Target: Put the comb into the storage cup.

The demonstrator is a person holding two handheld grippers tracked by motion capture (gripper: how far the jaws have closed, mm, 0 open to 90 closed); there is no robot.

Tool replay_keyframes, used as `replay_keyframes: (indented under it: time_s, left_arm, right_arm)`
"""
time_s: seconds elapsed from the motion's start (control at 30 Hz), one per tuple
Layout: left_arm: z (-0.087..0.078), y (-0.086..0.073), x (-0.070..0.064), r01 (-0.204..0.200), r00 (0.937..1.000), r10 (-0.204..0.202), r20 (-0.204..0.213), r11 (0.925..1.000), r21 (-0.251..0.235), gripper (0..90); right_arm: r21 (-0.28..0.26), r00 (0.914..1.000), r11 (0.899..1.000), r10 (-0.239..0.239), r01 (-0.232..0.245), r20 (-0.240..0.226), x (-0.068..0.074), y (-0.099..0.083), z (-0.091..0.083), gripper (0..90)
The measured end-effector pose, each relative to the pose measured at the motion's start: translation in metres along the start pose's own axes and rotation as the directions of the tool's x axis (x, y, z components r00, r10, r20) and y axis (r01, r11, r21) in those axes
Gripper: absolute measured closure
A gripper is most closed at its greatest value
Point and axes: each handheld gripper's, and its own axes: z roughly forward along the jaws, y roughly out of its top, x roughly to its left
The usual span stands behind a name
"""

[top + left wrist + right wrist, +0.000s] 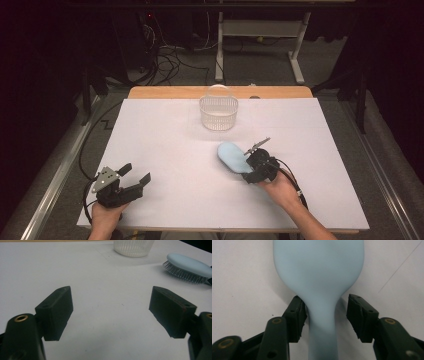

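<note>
High view: the light blue hairbrush (234, 157) lies on the white tabletop (165, 150) right of frame centre, its long axis running from upper left to lower right. The right gripper (256, 162) sits at the brush's lower-right end, at the handle; the left gripper (134, 175) rests at lower left, well apart from the brush. A clear ribbed basket (218, 113) stands above centre, near the far edge.

Left gripper view: the fingers (57, 311) are spread wide over bare tabletop, holding nothing. The hairbrush (187, 265) lies at upper right, bristles down; the basket (133, 247) is at top centre.

Right gripper view: the handle (320, 322) runs straight up the middle between the fingers (295, 317), the head widening toward the top of frame. The left finger touches the handle; the right stands just clear, so the grip is not closed.

Judgement: axis and fingers are aligned; closing should take the handle squarely.
</note>
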Motion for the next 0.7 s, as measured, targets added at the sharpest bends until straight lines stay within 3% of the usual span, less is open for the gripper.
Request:
replay_keyframes:
  time_s: [0.7]
  left_arm:
    - [-0.0001, -0.0002, -0.0011, -0.007, 1.0000, 0.007, 0.005, 1.0000, 0.002, 18.7]
  right_arm:
    - [0.016, 0.9995, 0.999, -0.030, 0.031, -0.013, 0.0056, 0.0035, 0.0026, 69.1]
